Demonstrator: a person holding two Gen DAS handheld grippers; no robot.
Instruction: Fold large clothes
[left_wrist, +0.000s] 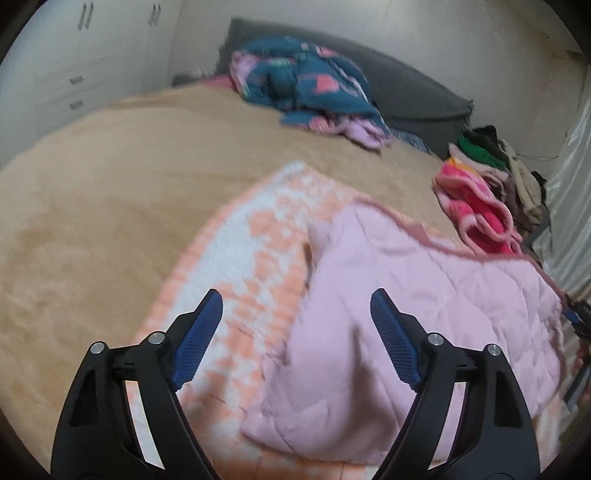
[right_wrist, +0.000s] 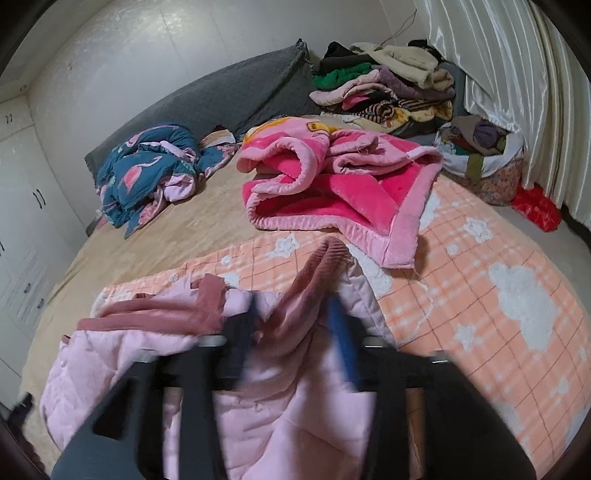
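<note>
A pale pink quilted jacket (left_wrist: 417, 295) with dusty-rose cuffs lies on an orange-and-white checked blanket (left_wrist: 255, 240) on the bed. My left gripper (left_wrist: 295, 314) is open and empty, hovering above the jacket's left edge. In the right wrist view the jacket (right_wrist: 280, 398) bunches up between the blurred fingers of my right gripper (right_wrist: 291, 325), which is closing on a fold with a ribbed rose cuff (right_wrist: 325, 258). The blur hides whether the pads grip it.
A bright pink fleece blanket (right_wrist: 332, 188) lies crumpled beyond the jacket. A teal flamingo-print quilt (right_wrist: 147, 166) sits by the grey headboard cushion (right_wrist: 207, 99). A clothes pile (right_wrist: 388, 85) and a full bag (right_wrist: 480, 155) stand by the curtain. White wardrobes (left_wrist: 74, 74) line the left.
</note>
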